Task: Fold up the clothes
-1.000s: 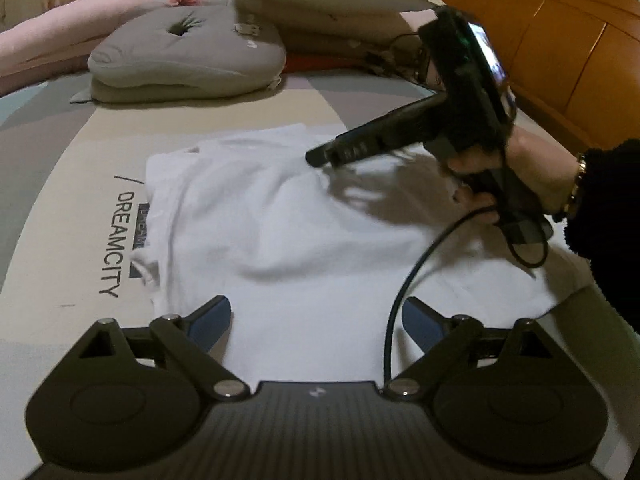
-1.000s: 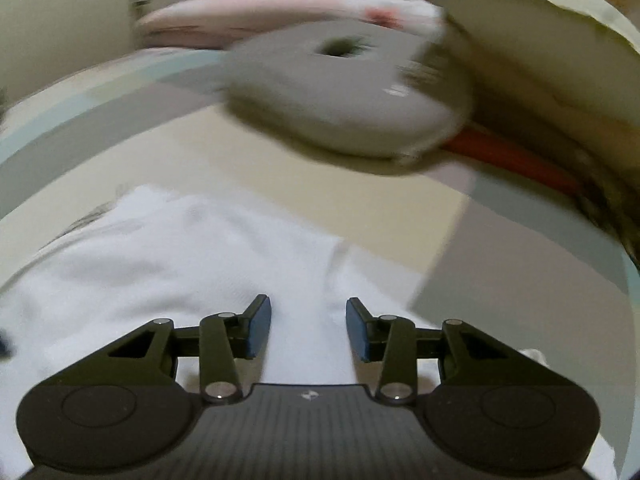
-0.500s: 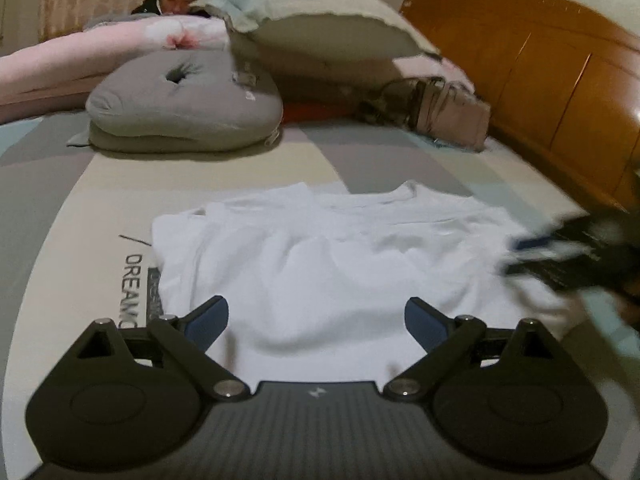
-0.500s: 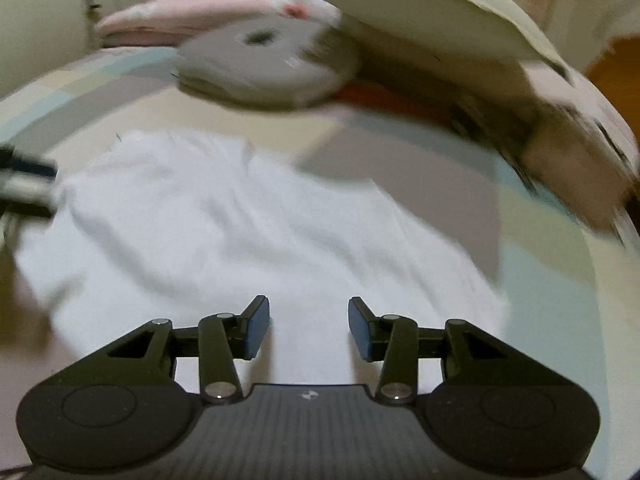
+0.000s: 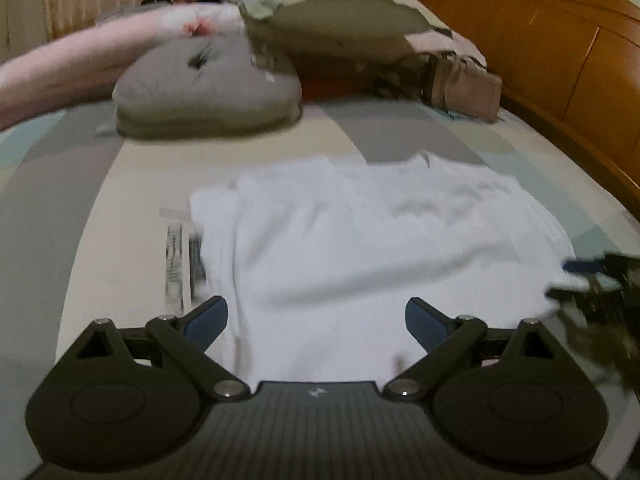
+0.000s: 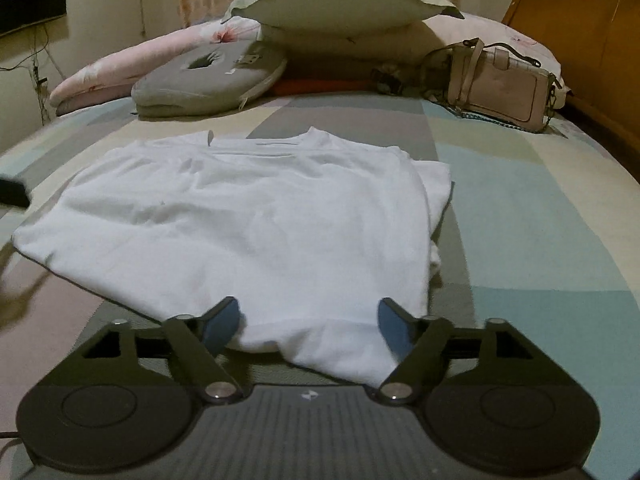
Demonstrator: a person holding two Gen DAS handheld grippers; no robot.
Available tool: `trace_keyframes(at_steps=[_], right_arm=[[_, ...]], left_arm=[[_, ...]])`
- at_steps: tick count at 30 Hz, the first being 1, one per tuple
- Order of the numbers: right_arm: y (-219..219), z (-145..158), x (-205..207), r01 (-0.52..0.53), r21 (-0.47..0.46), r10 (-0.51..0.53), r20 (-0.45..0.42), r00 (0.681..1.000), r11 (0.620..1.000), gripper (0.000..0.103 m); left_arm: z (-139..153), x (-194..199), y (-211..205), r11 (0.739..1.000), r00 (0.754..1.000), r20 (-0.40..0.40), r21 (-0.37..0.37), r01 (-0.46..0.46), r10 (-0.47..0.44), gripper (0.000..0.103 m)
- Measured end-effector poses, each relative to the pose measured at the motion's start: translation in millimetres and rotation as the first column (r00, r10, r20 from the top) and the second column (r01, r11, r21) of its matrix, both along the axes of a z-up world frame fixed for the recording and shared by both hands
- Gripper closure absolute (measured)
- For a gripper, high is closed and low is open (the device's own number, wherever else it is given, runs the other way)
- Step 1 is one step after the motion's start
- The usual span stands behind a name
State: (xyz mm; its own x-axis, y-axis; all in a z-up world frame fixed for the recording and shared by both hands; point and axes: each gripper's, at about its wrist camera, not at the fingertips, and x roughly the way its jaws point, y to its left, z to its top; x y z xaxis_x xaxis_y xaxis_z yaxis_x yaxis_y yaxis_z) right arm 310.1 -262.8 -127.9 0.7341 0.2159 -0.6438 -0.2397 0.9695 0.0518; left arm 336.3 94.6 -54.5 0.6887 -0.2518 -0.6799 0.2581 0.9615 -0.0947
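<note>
white shirt [image 6: 248, 216] hem lies btwn right gripper [image 6: 310, 322] fingers, both grippers spread, left gripper [image 5: 316, 318] too.

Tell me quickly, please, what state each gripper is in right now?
Left gripper: open, holding nothing, over the white shirt.
Right gripper: open, holding nothing; its fingers straddle the shirt's near hem.

bed [image 6: 520, 216] w/ patchwork sheet is carrying everything. white t-shirt [image 6: 256, 224] is lying flat mid-bed, collar toward the far end. grey ring cushion [image 6: 208, 80], pink quilt [image 6: 132, 60] and beige handbag [image 6: 500, 88] are sitting along the far end.
</note>
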Motion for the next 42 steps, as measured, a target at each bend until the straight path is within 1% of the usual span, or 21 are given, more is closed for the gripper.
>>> trace_keyframes(at_steps=[2,4,6,7,8,9,11,14,17,18,20,23,26,29,32,36,37,38,39,41,42], right_arm=[[5,-1,-1,0.007,-0.012,-0.007,0.001,1.000,1.000,0.018],[5,-1,-2,0.010,-0.015,-0.010,0.001,1.000,1.000,0.017],[5,-1,-2,0.008,-0.010,-0.008,-0.001,1.000,1.000,0.016],[4,-2,-2,0.004,-0.010,-0.004,0.000,1.000,1.000,0.016],[4,-2,-2,0.000,-0.010,0.000,0.000,1.000,1.000,0.015],[4,-2,-2,-0.003,-0.009,0.003,0.000,1.000,1.000,0.014],[5,-3,-1,-0.003,-0.008,0.003,0.000,1.000,1.000,0.012],[9,-2,-1,0.000,-0.021,0.000,-0.004,1.000,1.000,0.011],[12,3,-3,-0.006,-0.044,0.006,-0.016,1.000,0.999,0.012],[13,5,-5,-0.016,-0.057,0.015,-0.015,1.000,0.998,0.012],[16,11,-9,-0.035,-0.089,0.034,-0.011,0.999,0.995,0.012],[15,23,-19,-0.051,-0.121,0.052,0.008,0.999,0.991,0.012],[11,38,-31,-0.052,-0.128,0.056,0.033,0.998,0.990,0.012],[5,53,-43,-0.063,-0.156,0.071,0.051,0.996,0.986,0.012],[3,63,-54,-0.100,-0.227,0.114,0.051,0.992,0.969,0.012],[9,60,-63,-0.151,-0.343,0.172,0.032,0.985,0.927,0.011],[12,56,-64,-0.164,-0.366,0.186,0.024,0.982,0.916,0.012],[16,53,-64,-0.177,-0.383,0.199,0.017,0.980,0.907,0.012],[20,49,-63,-0.194,-0.398,0.215,0.010,0.976,0.896,0.012],[29,39,-61,-0.218,-0.442,0.242,-0.003,0.970,0.870,0.012],[35,33,-60,-0.228,-0.493,0.261,-0.003,0.965,0.840,0.012]], left_arm=[[-5,21,1,1.000,1.000,0.022,-0.014,0.002,-0.001,0.008],[-19,37,7,0.999,0.999,-0.014,-0.033,-0.030,0.029,0.008],[-34,39,15,0.997,0.997,-0.067,-0.075,-0.034,0.029,0.008],[-39,35,17,0.996,0.997,-0.071,-0.083,-0.010,0.004,0.008],[-42,29,18,0.997,0.997,-0.076,-0.082,0.005,-0.011,0.008],[-45,24,19,0.997,0.994,-0.110,-0.073,0.003,-0.011,0.007],[-43,16,20,0.999,0.993,-0.113,-0.030,0.020,-0.023,0.007],[-28,4,18,0.999,0.998,-0.061,0.020,0.030,-0.029,0.007],[-8,-14,2,0.987,0.992,0.054,0.121,0.108,-0.115,0.006],[-5,-22,-5,0.975,0.984,0.083,0.173,0.141,-0.157,0.006],[-1,-37,-22,0.932,0.961,0.121,0.297,0.205,-0.250,0.006],[4,-55,-45,0.869,0.928,0.130,0.416,0.268,-0.349,0.006],[16,-74,-60,0.837,0.910,0.120,0.453,0.306,-0.398,0.006],[28,-91,-71,0.809,0.891,0.136,0.493,0.319,-0.434,0.006],[24,-101,-82,0.750,0.881,0.139,0.594,0.291,-0.452,0.004],[-17,-101,-100,0.615,0.887,0.090,0.752,0.237,-0.452,0.004],[-27,-100,-103,0.593,0.889,0.083,0.772,0.229,-0.451,0.004],[-36,-99,-106,0.576,0.890,0.079,0.787,0.221,-0.449,0.004],[-46,-96,-108,0.569,0.898,0.075,0.795,0.208,-0.433,0.004],[-57,-90,-109,0.574,0.914,0.080,0.799,0.181,-0.399,0.004],[-62,-87,-109,0.578,0.919,0.090,0.799,0.164,-0.384,0.004]])
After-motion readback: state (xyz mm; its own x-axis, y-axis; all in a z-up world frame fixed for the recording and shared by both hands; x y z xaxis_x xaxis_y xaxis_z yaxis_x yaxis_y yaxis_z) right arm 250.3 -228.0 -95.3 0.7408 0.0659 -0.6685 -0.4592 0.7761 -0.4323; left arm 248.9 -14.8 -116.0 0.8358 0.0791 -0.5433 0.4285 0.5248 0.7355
